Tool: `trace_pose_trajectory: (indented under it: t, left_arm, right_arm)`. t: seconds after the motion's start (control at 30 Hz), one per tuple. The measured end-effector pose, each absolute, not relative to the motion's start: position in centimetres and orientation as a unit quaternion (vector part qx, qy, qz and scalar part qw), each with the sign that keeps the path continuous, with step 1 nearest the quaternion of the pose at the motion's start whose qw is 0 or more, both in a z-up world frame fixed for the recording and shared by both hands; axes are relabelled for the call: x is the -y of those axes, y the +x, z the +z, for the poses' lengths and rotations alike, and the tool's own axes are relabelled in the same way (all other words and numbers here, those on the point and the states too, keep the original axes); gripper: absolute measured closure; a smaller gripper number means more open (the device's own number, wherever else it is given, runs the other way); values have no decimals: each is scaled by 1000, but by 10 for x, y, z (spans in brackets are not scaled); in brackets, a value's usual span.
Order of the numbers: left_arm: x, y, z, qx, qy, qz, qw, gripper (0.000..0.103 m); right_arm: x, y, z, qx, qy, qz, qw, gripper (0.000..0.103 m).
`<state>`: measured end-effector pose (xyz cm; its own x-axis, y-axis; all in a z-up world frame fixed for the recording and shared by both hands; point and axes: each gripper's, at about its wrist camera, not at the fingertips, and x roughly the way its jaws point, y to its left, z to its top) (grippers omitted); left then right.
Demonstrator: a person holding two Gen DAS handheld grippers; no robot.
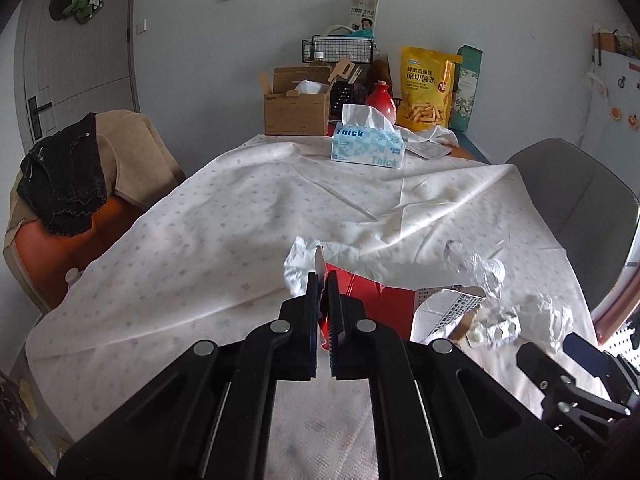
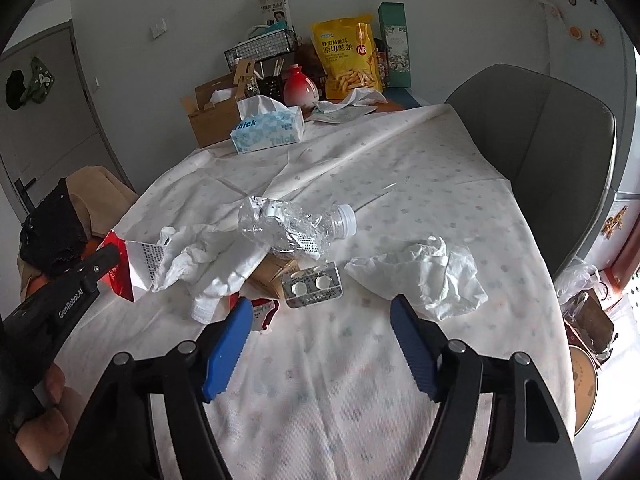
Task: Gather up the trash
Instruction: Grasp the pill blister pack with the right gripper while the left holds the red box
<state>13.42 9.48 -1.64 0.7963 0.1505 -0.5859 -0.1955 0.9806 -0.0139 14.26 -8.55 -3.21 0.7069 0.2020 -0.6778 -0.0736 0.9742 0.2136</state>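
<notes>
My left gripper (image 1: 322, 280) is shut on the edge of a red and white carton (image 1: 376, 300), which also shows in the right wrist view (image 2: 128, 268) at the left. My right gripper (image 2: 320, 304) is open and empty, just short of a silver pill blister (image 2: 312, 286). Beyond it lie a crushed clear plastic bottle (image 2: 292, 228), a crumpled white tissue (image 2: 428, 276) to the right, a crumpled white cloth or tissue (image 2: 208, 260) to the left and a small brown box (image 2: 274, 274). The bottle (image 1: 476, 272) and blister (image 1: 496, 332) also show in the left wrist view.
A white patterned tablecloth (image 2: 360, 360) covers the table. At the far end stand a tissue box (image 2: 268, 130), a cardboard box (image 2: 212, 116), a red vase (image 2: 300, 88) and a yellow snack bag (image 2: 348, 56). A grey chair (image 2: 548, 152) stands right, an orange chair with clothes (image 1: 72, 196) left.
</notes>
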Motion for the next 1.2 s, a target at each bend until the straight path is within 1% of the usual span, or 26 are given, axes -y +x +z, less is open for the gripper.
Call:
trace_pose_trajectory:
  t: [0.2, 0.4, 0.47, 0.5, 0.53, 1.2]
  left_arm:
    - [-93, 154, -23, -314, -34, 93, 944, 98]
    - [-91, 163, -34, -325, -30, 93, 941, 98]
    - [-90, 164, -35, -327, -29, 93, 940, 98]
    - [-90, 165, -35, -327, -28, 93, 940, 98]
    - [-90, 164, -35, -327, -28, 93, 940, 98]
    - [-58, 130, -15, -301, -22, 65, 951, 98]
  right_arm:
    - [78, 170, -47, -397, 81, 84, 910, 41]
    - [76, 184, -59, -409, 82, 86, 905, 43]
    - [75, 185, -61, -412, 82, 88, 903, 48]
    - [74, 186, -63, -416, 83, 91, 901, 57]
    - [74, 186, -64, -419, 84, 93, 899, 61]
    - [102, 126, -16, -356, 89, 72, 927, 62]
